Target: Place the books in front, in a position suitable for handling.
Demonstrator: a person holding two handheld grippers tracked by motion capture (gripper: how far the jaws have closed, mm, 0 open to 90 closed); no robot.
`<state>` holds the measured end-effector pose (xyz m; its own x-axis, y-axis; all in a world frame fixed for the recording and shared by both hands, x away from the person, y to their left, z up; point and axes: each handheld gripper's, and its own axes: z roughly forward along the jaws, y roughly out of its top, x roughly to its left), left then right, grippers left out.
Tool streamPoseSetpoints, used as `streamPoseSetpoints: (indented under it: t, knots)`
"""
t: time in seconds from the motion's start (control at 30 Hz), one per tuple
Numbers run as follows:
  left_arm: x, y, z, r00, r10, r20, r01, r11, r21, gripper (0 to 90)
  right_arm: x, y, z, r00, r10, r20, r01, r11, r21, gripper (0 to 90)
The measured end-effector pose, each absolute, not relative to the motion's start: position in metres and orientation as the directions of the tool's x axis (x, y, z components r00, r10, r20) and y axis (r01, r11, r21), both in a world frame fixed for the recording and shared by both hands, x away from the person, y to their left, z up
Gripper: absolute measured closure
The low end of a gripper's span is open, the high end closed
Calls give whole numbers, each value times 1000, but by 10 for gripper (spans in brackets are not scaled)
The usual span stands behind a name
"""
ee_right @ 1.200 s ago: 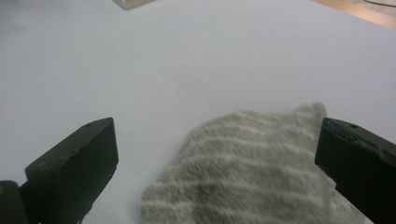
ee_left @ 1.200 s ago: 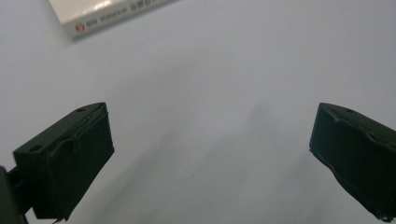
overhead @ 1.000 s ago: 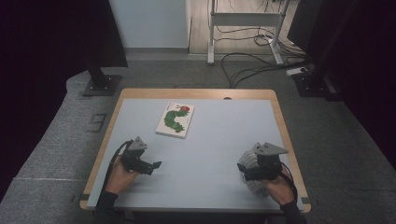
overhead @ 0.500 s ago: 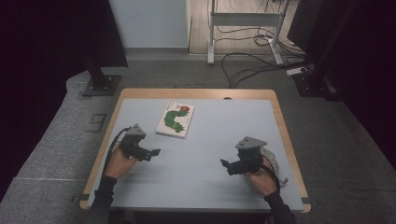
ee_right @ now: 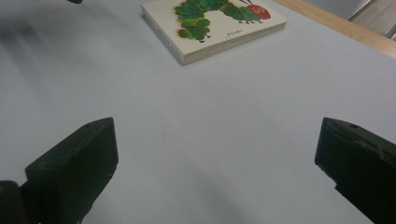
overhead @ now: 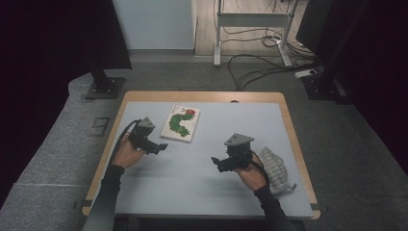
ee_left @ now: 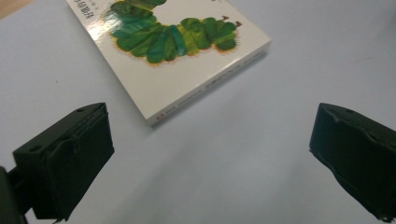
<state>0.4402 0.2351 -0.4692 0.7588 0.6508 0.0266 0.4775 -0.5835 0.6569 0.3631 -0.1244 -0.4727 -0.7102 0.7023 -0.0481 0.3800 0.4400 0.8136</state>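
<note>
A white board book (overhead: 181,123) with a green caterpillar on its cover lies flat on the left-centre of the pale blue table (overhead: 192,192). My left gripper (overhead: 162,147) hovers just in front of the book's near left corner, jaws wide open with nothing between them. In the left gripper view the book (ee_left: 173,51) lies just beyond the left gripper (ee_left: 210,158), its corner close to the left jaw. My right gripper (overhead: 217,162) is open near the table's middle, pointing left towards the book. The right gripper view has the book (ee_right: 210,25) farther off, beyond the right gripper (ee_right: 215,163).
A grey striped cloth (overhead: 275,167) lies crumpled on the table just right of the right hand. The table has a wooden rim (overhead: 202,96). Beyond it the floor holds a black stand base (overhead: 103,86), a white frame and loose cables (overhead: 260,67).
Both grippers have moved forward towards the book. The left one has closed in on its near corner. The right one has shifted left, uncovering the striped cloth.
</note>
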Motion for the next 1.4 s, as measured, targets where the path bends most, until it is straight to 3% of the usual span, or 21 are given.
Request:
streamPoseSetpoints:
  t: [0.5, 1.07, 1.4]
  knots:
    - [472, 221, -492, 777, 628, 43, 483, -639, 599, 0, 398, -99, -488, -709, 704, -43, 379, 432, 818, 0]
    - [488, 218, -519, 762, 645, -51, 546, -598, 587, 0, 425, -72, -508, -748, 663, -17, 383, 453, 805, 29]
    - [484, 210, -520, 756, 654, -5, 540, -619, 570, 0, 439, -69, -525, -765, 644, -3, 402, 481, 779, 68]
